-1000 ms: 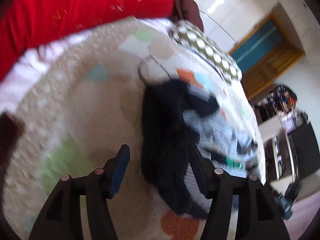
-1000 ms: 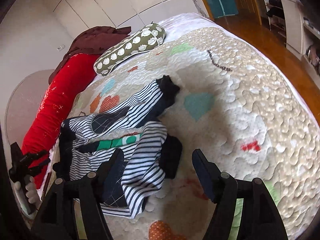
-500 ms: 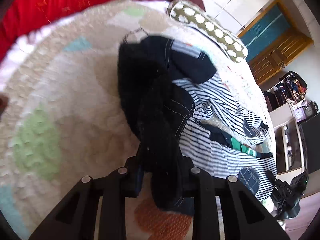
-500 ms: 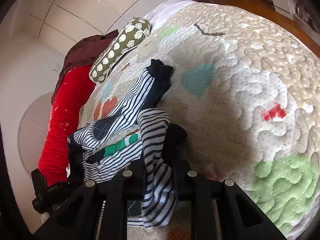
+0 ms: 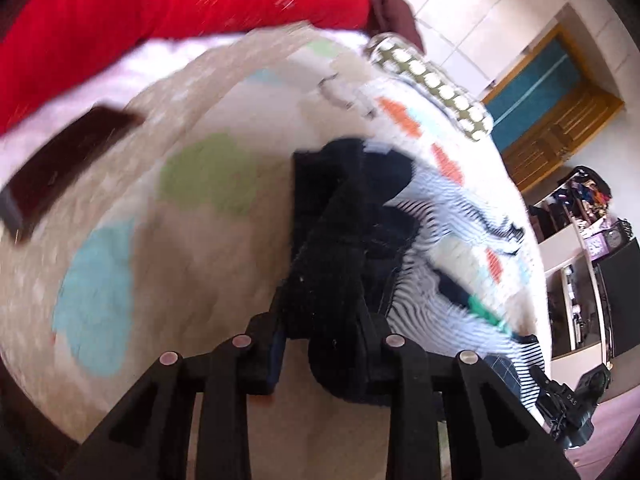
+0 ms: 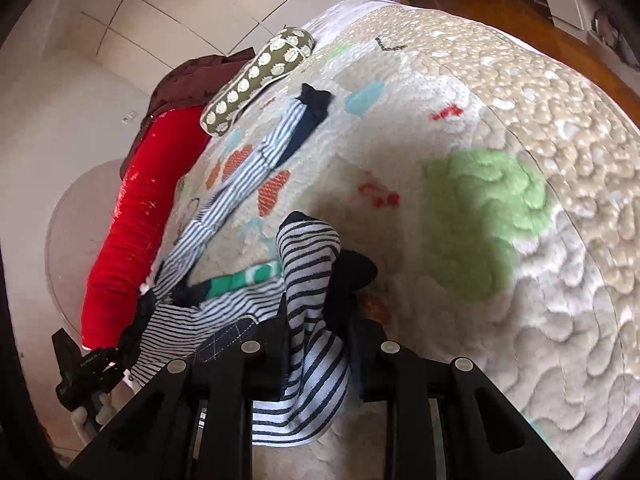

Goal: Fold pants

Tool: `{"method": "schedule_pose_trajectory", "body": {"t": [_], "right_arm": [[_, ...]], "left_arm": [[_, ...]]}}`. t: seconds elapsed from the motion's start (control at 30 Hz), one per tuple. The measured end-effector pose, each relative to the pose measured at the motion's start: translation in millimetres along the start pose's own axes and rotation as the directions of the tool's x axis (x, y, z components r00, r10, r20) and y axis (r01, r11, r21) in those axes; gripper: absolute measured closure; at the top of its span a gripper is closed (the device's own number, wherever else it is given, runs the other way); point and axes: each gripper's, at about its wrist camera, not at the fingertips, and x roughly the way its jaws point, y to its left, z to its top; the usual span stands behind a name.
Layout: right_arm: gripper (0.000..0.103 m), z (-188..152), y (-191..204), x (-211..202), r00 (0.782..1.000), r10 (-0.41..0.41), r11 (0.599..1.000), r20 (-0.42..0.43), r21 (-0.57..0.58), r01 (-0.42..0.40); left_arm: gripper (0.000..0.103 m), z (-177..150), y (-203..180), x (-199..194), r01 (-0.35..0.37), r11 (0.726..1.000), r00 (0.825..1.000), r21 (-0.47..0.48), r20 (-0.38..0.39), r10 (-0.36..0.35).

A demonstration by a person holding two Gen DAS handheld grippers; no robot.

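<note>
The pants (image 6: pixel 240 168) are white with navy stripes, navy cuffs and a navy waistband, and lie on a patterned quilt (image 6: pixel 520 240). My left gripper (image 5: pixel 324 340) is shut on the navy waistband (image 5: pixel 340 240) and lifts it; the striped body (image 5: pixel 432 280) trails off to the right. My right gripper (image 6: pixel 316 332) is shut on one striped leg (image 6: pixel 308 280) near its navy cuff (image 6: pixel 356 268). The other leg stretches away toward its cuff (image 6: pixel 314 104).
A red bolster (image 6: pixel 136 208) runs along the bed's far side, with a green dotted pillow (image 6: pixel 260 76) and a brown cloth (image 6: pixel 192 80) near it. A dark flat object (image 5: pixel 60 168) lies near the bolster. Wooden floor (image 6: pixel 520 12) and shelves (image 5: pixel 580 240) border the bed.
Both grippers closed from open onto the pants. Since then they have pulled apart, so the crumpled pants now stretch out longer across the quilt.
</note>
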Motion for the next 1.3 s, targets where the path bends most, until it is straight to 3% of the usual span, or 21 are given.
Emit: {"method": "schedule_pose_trajectory", "body": {"t": [0.1,0.23,0.27,0.37,0.47,0.53,0.6,0.67,0.73,0.77,0.8,0.87,0.97,1.1,1.3], "right_arm": [[0.070,-11.1,-1.0,-18.1,0.998,-0.054,0.997,0.037,-0.054,0.056],[0.053,-14.5,18.9,-38.4,0.967,-0.220,0.941,0.131,-0.232,0.246],[0.045,-12.5,20.5,-36.2,0.958,-0.255,0.926,0.135,-0.251,0.282],[0.043,-4.0,10.0,-18.3,0.946,-0.313,0.917,0.087,-0.231,0.325],[0.042,3.6,-5.0,0.7,0.940,-0.338,0.924,0.036,-0.179,0.339],[0.031,7.1,-5.5,3.1,0.951,-0.306,0.938,0.037,-0.159,0.308],[0.005,12.6,-9.3,6.8,0.976,-0.219,0.969,0.014,-0.114,0.219],[0.001,18.8,-16.4,8.9,0.985,-0.172,0.983,0.022,-0.063,0.173],[0.000,25.6,-20.4,11.5,0.989,-0.149,0.988,0.009,-0.040,0.150],[0.000,32.1,-20.6,12.4,0.988,-0.149,0.988,-0.036,-0.050,0.147],[0.010,37.1,-18.4,9.4,0.985,-0.169,0.985,-0.047,-0.052,0.166],[0.036,47.3,-9.0,-12.5,0.972,-0.231,0.970,0.041,-0.068,0.233],[0.032,67.5,4.8,-30.0,0.968,-0.224,0.965,0.112,-0.117,0.236],[0.024,102.7,36.7,-5.2,0.979,-0.191,0.951,0.072,-0.232,0.203],[0.023,164.2,115.1,95.0,0.975,-0.221,0.861,-0.018,-0.472,0.187]], "left_arm": [[0.071,-16.4,16.9,-7.2,0.020,0.999,1.000,-0.033,-0.003,-0.020],[0.070,-24.1,10.7,-30.5,-0.039,0.999,0.996,0.021,0.082,0.037],[0.070,-23.7,6.9,-34.9,-0.059,0.998,0.993,0.035,0.107,0.055],[0.068,-20.9,-1.8,-50.9,-0.088,0.994,0.982,0.064,0.173,0.076],[0.061,-14.2,-10.6,-58.7,-0.077,0.992,0.979,0.098,0.197,0.057],[0.058,-10.2,-16.5,-59.6,-0.093,0.988,0.975,0.125,0.214,0.065],[0.056,-2.9,-23.1,-54.4,-0.091,0.985,0.977,0.148,0.205,0.059],[0.055,5.9,-32.1,-46.0,-0.077,0.980,0.983,0.184,0.179,0.044],[0.054,16.2,-44.3,-37.6,-0.083,0.970,0.985,0.229,0.165,0.046],[0.054,19.9,-48.8,-35.2,-0.089,0.965,0.985,0.246,0.166,0.048],[0.053,25.5,-54.3,-31.9,-0.096,0.959,0.985,0.268,0.167,0.052],[0.048,37.8,-62.9,-23.9,-0.102,0.945,0.986,0.311,0.158,0.055],[0.046,61.6,-75.2,-4.4,-0.115,0.920,0.987,0.376,0.145,0.064],[0.046,95.4,-95.3,44.5,-0.116,0.869,0.993,0.482,0.076,0.090],[0.046,130.2,-96.0,117.8,-0.059,0.876,0.992,0.479,-0.071,0.106]]}}
